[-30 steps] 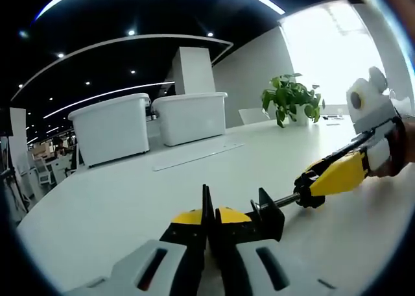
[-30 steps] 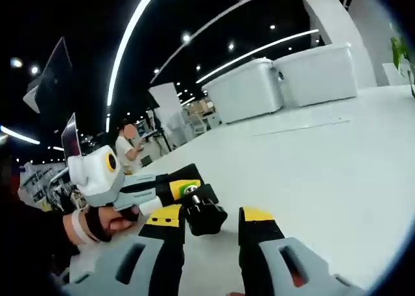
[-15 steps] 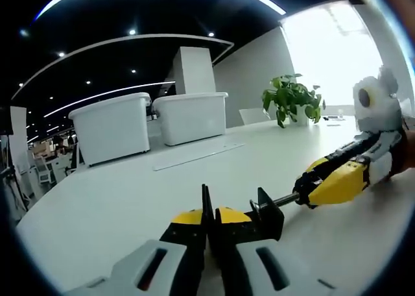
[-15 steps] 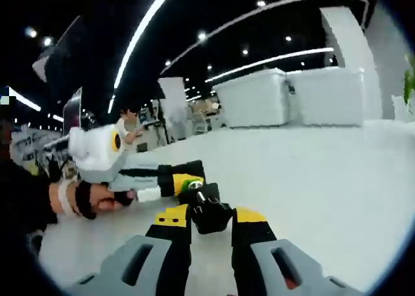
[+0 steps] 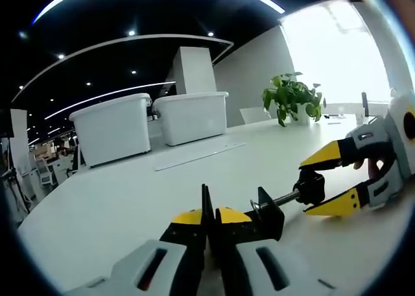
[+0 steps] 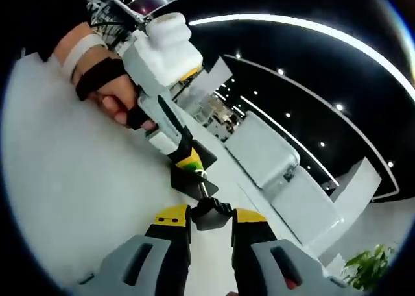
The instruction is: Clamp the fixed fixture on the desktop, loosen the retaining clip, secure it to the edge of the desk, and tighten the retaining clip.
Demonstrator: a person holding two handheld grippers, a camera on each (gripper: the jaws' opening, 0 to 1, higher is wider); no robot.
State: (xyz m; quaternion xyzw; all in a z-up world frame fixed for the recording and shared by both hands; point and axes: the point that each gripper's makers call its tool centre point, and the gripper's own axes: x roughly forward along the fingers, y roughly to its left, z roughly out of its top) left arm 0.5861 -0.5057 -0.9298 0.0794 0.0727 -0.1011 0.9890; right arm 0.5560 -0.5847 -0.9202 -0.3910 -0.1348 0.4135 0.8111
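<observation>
Resting on white worktop (image 5: 130,198): black clamp fixture (image 5: 262,215). Left gripper (image 5: 209,221) jaws closed on its frame; right gripper (image 6: 211,213) jaws pinching its screw knob (image 5: 310,187).

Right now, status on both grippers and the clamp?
Left gripper shut on clamp, held on desk. Right gripper jaws around the clamp's knob, rolled over as if turning it. Nothing in the way.
</observation>
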